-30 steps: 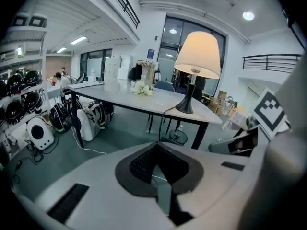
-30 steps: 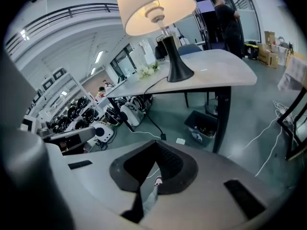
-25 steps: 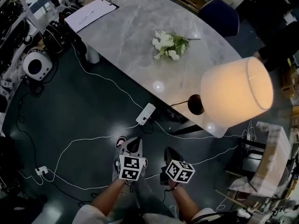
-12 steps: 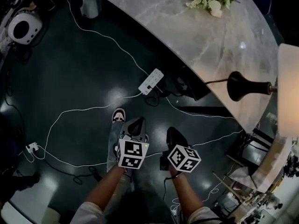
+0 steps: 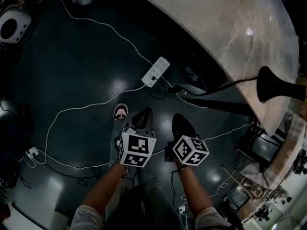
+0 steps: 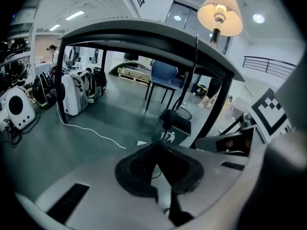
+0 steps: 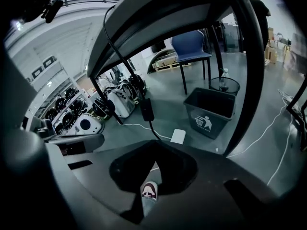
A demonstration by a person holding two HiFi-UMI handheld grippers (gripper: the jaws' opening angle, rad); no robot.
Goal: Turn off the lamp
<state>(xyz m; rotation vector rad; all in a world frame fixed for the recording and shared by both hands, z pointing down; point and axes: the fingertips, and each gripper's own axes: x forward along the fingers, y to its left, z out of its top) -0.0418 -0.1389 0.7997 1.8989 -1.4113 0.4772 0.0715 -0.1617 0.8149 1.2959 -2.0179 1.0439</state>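
Left claw and right claw have sunk, lamp seemingly well above.

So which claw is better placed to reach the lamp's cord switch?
Right, probably: the right claw is on the side of the lamp, and the switch hangs straight ahead of it.

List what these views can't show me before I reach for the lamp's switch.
- Lamp shade: beyond the head view's right edge; only the lamp base shows there.
- Block on the cord: too small in the right gripper view to tell whether it is a switch, or its setting.
- Power strip: too small in the head view to read its sockets.
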